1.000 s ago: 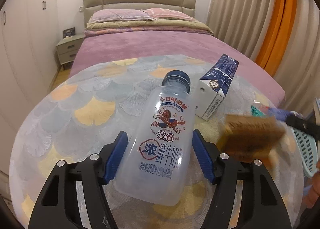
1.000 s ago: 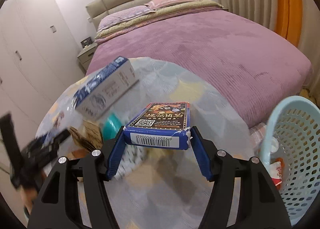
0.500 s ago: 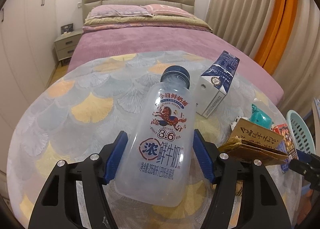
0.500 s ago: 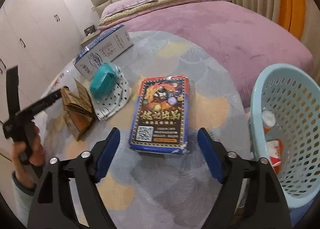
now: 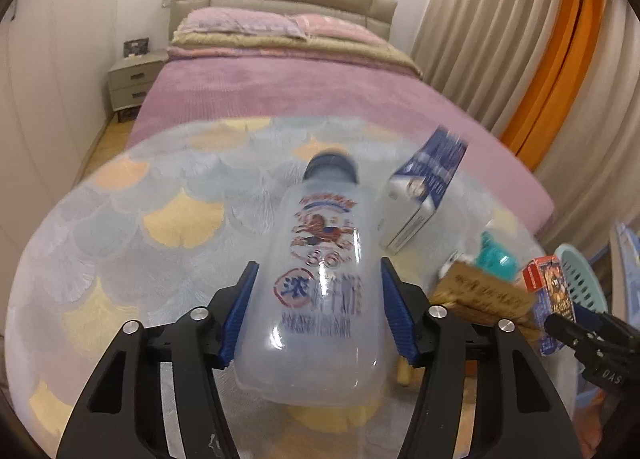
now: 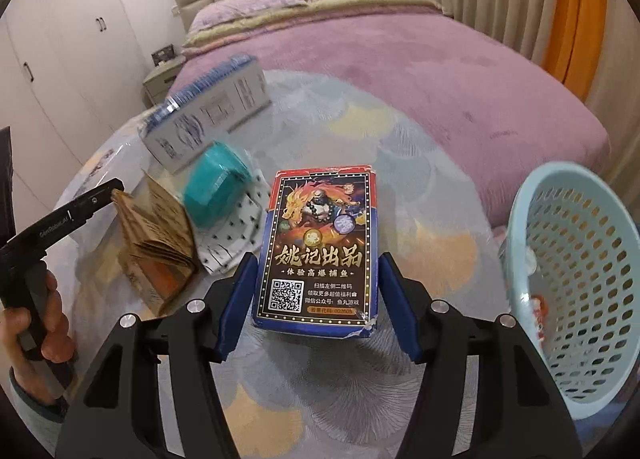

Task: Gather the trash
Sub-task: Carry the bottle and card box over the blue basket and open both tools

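My left gripper [image 5: 318, 301] is shut on a clear plastic milk bottle [image 5: 320, 279] with a blue cap, held above the round table [image 5: 120, 227]. My right gripper [image 6: 316, 295] is shut on a red and blue card box [image 6: 318, 243], held over the table beside the light blue trash basket [image 6: 576, 259]. The basket holds some wrappers. On the table lie a white and blue carton [image 6: 208, 119], a teal object on spotted paper [image 6: 214, 189] and a brown folded paper packet [image 6: 156, 231]. The card box also shows in the left wrist view [image 5: 552, 291].
A bed with a purple cover [image 6: 420, 59] stands behind the table. Curtains [image 5: 540, 39] hang at the right. A nightstand [image 5: 132, 83] and white wardrobes [image 6: 60, 59] are at the left. The basket [image 5: 580, 279] stands off the table's right edge.
My right gripper was open around the card box lying on the table half a second ago; now it is shut on it and has lifted it. My left gripper holds the bottle throughout, with some motion blur.
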The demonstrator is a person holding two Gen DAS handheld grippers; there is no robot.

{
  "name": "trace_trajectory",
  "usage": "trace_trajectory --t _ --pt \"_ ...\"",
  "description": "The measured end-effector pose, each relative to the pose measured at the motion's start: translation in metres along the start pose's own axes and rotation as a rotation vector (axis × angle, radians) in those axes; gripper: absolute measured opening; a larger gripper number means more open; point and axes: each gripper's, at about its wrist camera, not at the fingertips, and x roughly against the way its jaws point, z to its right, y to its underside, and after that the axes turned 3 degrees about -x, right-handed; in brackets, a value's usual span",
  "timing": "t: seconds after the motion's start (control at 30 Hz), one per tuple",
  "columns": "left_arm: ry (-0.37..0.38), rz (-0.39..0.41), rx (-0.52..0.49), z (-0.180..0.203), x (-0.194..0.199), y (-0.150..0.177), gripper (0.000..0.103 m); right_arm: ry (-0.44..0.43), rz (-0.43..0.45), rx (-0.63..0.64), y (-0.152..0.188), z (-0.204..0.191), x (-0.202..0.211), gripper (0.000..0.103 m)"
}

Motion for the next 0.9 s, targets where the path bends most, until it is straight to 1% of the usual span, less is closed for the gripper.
trace_trajectory --t 0.1,0.2,0.33,0.43,0.6,0.73,0.8,0.83,0.9 --pt "0.018 0.046 -0.005 0.009 0.02 -0.008 0.054 -0.009 0.05 -0.009 -0.006 0.008 0.019 0.058" --pt "0.024 0.078 -0.019 0.02 0.033 -0.013 0.054 -0.015 0.075 -0.03 -0.01 0.016 0.031 0.058" --pt "0.074 0.108 -0.032 0.043 0.047 -0.019 0.054 -0.002 0.122 -0.064 -0.014 0.037 0.052 0.058" --pt "0.121 0.13 -0.064 0.072 0.055 -0.023 0.054 0.016 0.151 -0.088 -0.017 0.052 0.065 0.058" --pt "0.184 0.156 -0.117 0.117 0.057 -0.028 0.054 0.066 0.196 -0.137 -0.02 0.089 0.089 0.058" --pt "0.251 0.147 -0.159 0.163 0.046 -0.03 0.054 0.114 0.215 -0.177 -0.02 0.121 0.103 0.058" --pt "0.27 0.145 -0.172 0.179 0.041 -0.028 0.054 0.126 0.202 -0.204 -0.019 0.139 0.104 0.058" --pt "0.291 0.135 -0.181 0.193 0.035 -0.026 0.054 0.124 0.191 -0.217 -0.019 0.147 0.102 0.058" --pt "0.315 0.109 -0.192 0.208 0.026 -0.023 0.054 0.124 0.159 -0.267 -0.015 0.169 0.095 0.058"
